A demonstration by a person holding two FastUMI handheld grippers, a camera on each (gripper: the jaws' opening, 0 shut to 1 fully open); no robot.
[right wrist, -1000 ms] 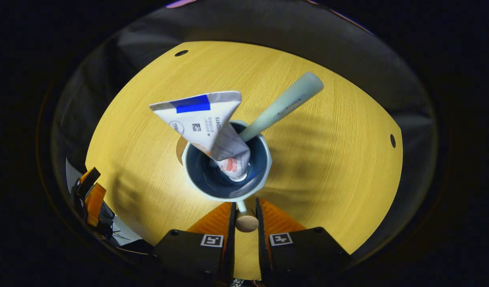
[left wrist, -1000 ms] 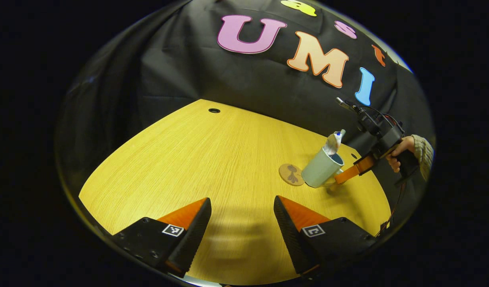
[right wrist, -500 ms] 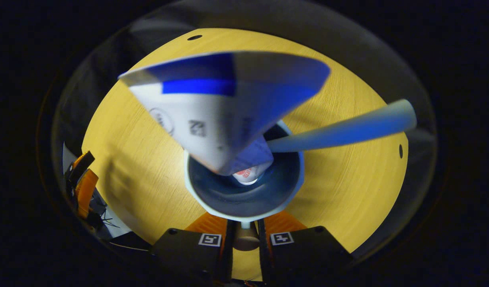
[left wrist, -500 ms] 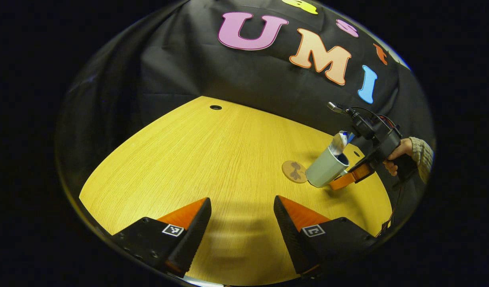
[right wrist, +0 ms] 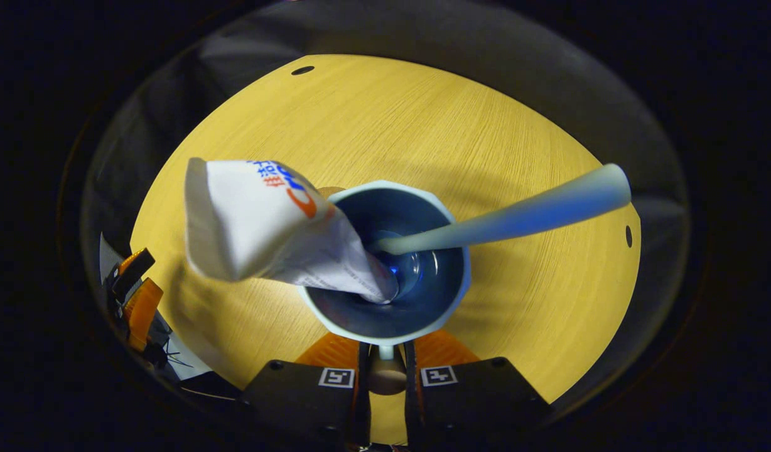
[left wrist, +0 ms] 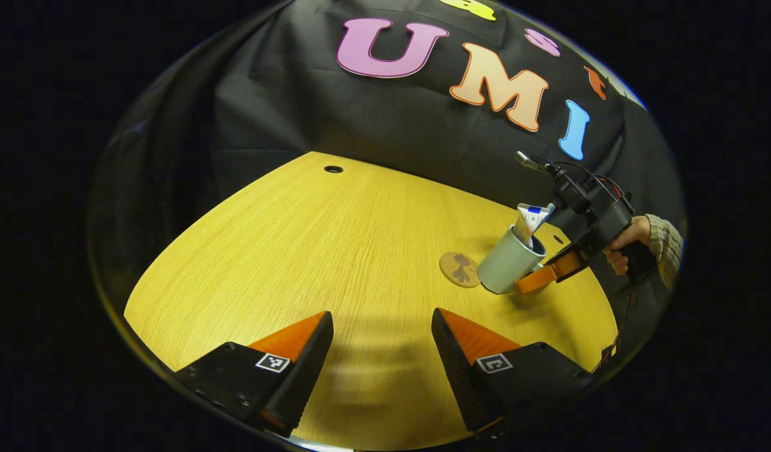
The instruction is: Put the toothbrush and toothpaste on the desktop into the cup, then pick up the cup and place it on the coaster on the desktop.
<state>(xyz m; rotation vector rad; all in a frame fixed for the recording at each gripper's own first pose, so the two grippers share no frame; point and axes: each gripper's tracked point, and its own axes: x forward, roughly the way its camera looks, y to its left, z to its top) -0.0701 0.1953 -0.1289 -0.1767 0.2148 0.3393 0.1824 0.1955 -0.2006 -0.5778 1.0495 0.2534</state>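
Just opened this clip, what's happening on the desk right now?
A person's hand holds the right gripper, shut on the handle of the cup. The toothpaste and toothbrush already stand in the cup, which is tilted, right beside the coaster and not yet on it. The left gripper hangs open over the wooden desktop, holding nothing.

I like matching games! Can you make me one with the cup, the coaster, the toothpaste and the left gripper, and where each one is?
Things:
1. cup
2. coaster
3. toothpaste
4. left gripper

Places or states:
A. lying flat on the table
B. open, holding nothing
C. held by its handle in the right gripper
D. sticking out of the cup

Pairs: 1-C, 2-A, 3-D, 4-B
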